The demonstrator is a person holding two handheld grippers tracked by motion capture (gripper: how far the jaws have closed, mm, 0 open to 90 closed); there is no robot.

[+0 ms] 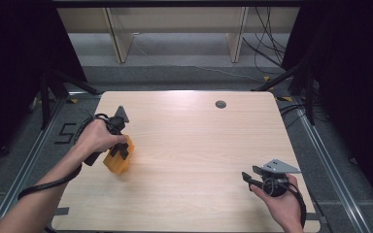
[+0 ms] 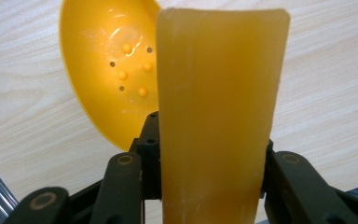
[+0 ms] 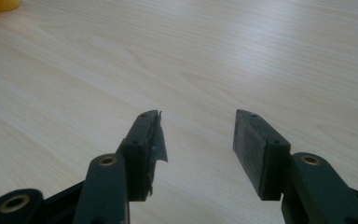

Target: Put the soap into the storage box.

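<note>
Block [image 2: 216, 116], amber, pinched in left claw [image 2: 205, 186] beside yellow perforated dish [image 2: 109, 65]; right claw [image 3: 198, 140] spread, idle. Advice: lower level onto desk [image 1: 189, 145], then release.

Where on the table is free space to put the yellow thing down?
The table is bare between the left gripper, shut on the yellow block, and the open right gripper. The far half up to the grey round cap is free. Only the left edge is crowded.

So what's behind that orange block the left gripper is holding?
A yellow bowl-like piece with small bumps and holes sits behind the orange block, over the table. The block covers its right part, so its full shape cannot be seen.
</note>
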